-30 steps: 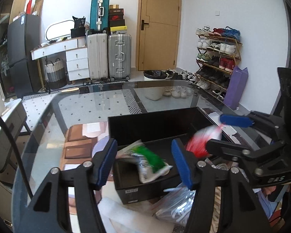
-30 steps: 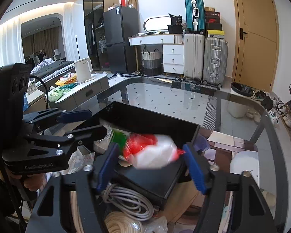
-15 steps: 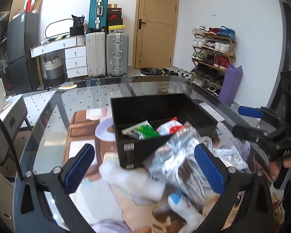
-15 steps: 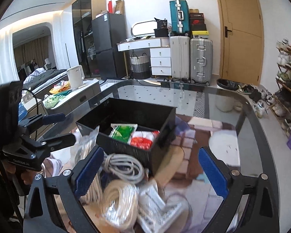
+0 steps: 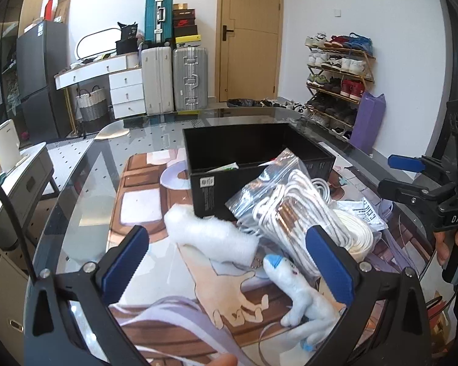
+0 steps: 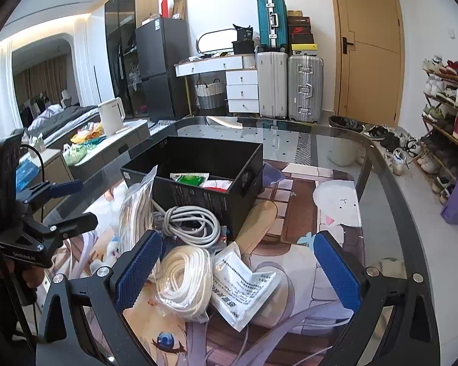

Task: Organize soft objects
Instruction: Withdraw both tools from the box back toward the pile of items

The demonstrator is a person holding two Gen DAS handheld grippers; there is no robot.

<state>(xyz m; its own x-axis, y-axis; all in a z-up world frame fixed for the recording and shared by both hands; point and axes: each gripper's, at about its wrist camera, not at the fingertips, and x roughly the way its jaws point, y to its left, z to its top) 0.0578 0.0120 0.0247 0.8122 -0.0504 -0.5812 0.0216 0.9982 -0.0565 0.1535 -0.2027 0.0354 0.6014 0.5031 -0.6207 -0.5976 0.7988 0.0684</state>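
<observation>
Glass tabletop (image 6: 378, 189) under a printed mat carries everything I am sorting. My left gripper (image 5: 226, 262) hangs over the near end with its jaws spread wide and nothing between the pads; they have just been opening. Below and between its fingers lie a white fluffy piece (image 5: 210, 236) and, nearer to me on the right, a pale blue plush toy (image 5: 302, 292), both on the mat. Just past them a clear zip bag of white cables (image 5: 287, 210) leans against the front of the black box (image 5: 253, 149).

My right gripper (image 6: 235, 271) also stands wide with nothing clamped, its jaws just opened too. Between its fingers on the mat are a coil of white rope (image 6: 186, 277) and a flat white packet (image 6: 244, 280) with printed text, the two touching. Beyond them a grey cable loop (image 6: 189, 225) lies against the box's near wall, with the zip bag standing to its left. Inside the box I see a green packet (image 6: 189, 179) and something red (image 6: 216, 184) beside it, both on the bottom.

Farther off, past the table's edge, suitcases (image 6: 290, 85) stand by white drawers (image 6: 242, 91), a wooden door (image 6: 368, 45) is shut, and a shoe rack (image 5: 339, 73) lines the right-hand wall.
</observation>
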